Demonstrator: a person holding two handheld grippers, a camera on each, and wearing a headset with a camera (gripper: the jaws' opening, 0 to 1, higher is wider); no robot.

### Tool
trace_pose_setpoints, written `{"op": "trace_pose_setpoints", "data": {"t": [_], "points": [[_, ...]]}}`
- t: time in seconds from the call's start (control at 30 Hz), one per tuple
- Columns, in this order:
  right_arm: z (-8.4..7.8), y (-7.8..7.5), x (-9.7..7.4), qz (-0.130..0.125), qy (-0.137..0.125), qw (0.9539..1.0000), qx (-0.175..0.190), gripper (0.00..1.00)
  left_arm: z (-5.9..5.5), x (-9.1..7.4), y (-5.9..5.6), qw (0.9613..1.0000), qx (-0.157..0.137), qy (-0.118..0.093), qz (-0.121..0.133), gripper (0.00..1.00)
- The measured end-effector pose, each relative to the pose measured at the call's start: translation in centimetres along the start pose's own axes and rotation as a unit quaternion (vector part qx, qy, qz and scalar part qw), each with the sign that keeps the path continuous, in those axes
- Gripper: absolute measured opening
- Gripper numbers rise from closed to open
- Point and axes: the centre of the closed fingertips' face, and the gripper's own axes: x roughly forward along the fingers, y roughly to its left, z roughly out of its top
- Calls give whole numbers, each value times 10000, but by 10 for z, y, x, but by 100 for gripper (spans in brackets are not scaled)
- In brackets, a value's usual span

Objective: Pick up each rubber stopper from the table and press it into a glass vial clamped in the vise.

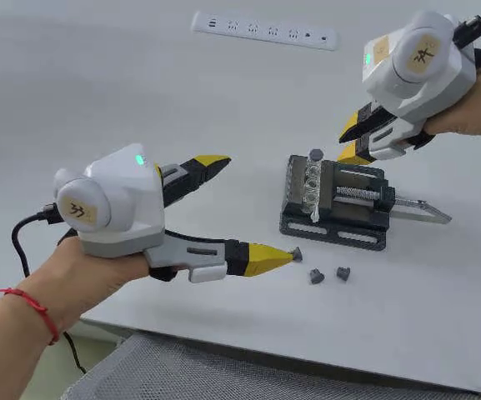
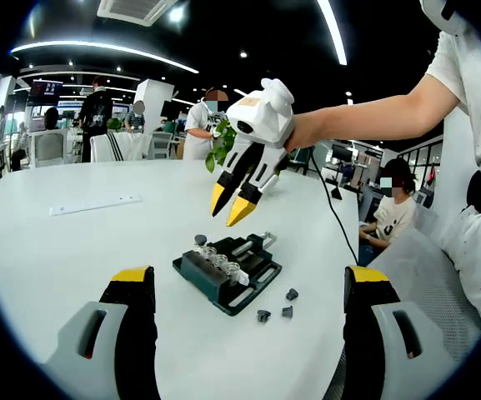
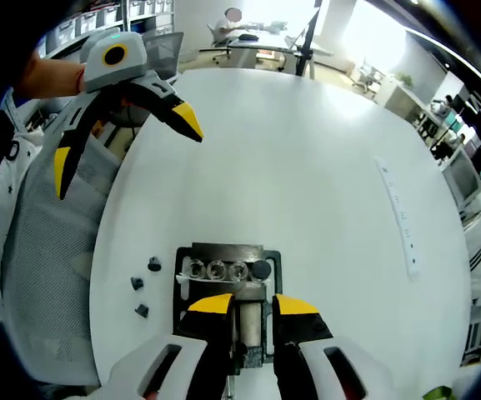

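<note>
Head view: left gripper (image 1: 250, 208) low at the left, its yellow-tipped fingers (image 1: 267, 259) wide apart with nothing between them. The lower tip sits just beside one of three small grey rubber stoppers (image 1: 316, 276) lying loose on the white surface (image 1: 140, 83). Just beyond them a small dark metal vise (image 1: 332, 227) clamps a row of clear glass vials (image 1: 313, 187); the farthest vial carries a fitted stopper (image 1: 316, 155). Right gripper (image 1: 347, 142) hangs above and to the right of the vise, fingers a little apart, empty. Long white power strip (image 1: 265, 30) near the far edge. Left gripper view: own fingers spread wide at the bottom, with the vise (image 2: 238, 282) and loose stoppers (image 2: 263, 315) ahead and the right gripper (image 2: 230, 207) raised over them. Right gripper view: own fingers narrowly apart directly over the vise (image 3: 192, 250), the vials (image 3: 217, 269) in line below, loose stoppers (image 3: 137, 282) to the left, and the left gripper (image 3: 123, 143) beyond.
</note>
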Motion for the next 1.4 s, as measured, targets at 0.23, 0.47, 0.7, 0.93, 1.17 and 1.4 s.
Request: {"op": "trace_pose_setpoints", "data": {"t": [0.23, 0.47, 0.7, 0.93, 1.17, 1.4], "points": [[-6, 10, -11, -123, -323, 9992, 212, 19, 3, -3, -3, 10000, 56, 46, 12, 93], [-12, 19, -19, -276, -615, 9969, 399, 25, 3, -6, -3, 9999, 97, 113, -3, 94], [-17, 25, -30, -462, -959, 9924, 612, 32, 3, -7, -7, 9997, 151, 186, -27, 94], [-25, 36, -41, -596, -1329, 9850, 923, 37, 6, -8, -12, 9995, 209, 242, -48, 94], [-35, 54, -47, -689, -1785, 9737, 1237, 41, 8, -9, -13, 9993, 232, 300, -40, 94], [-43, 72, -49, -732, -2239, 9603, 1493, 46, 4, -13, -9, 9991, 242, 356, -42, 94]]}}
